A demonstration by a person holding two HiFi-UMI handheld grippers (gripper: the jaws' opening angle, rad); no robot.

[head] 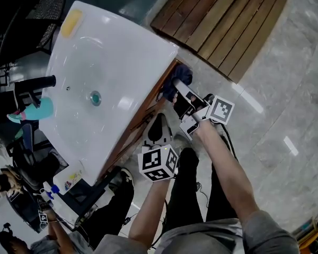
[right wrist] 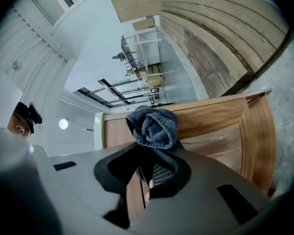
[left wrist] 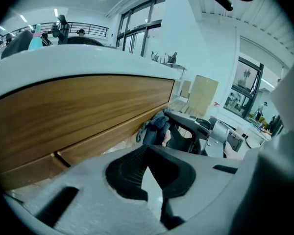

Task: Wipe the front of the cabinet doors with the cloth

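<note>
The left gripper point(head: 159, 130) hangs just before the wooden cabinet door point(left wrist: 78, 106) under the white sink point(head: 122, 57), its jaws together on nothing. At its 1 o'clock in the head view, the right gripper point(right wrist: 149, 166) clamps the bunched blue-grey cloth point(right wrist: 153, 125) at the door's front.

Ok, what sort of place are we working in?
Likely a bathroom vanity mock-up in a big open hall, not a home: white washbasin on a wooden cabinet, polished stone floor, tall glazed walls with a railed gallery behind. Right tongs hold the cloth.
</note>
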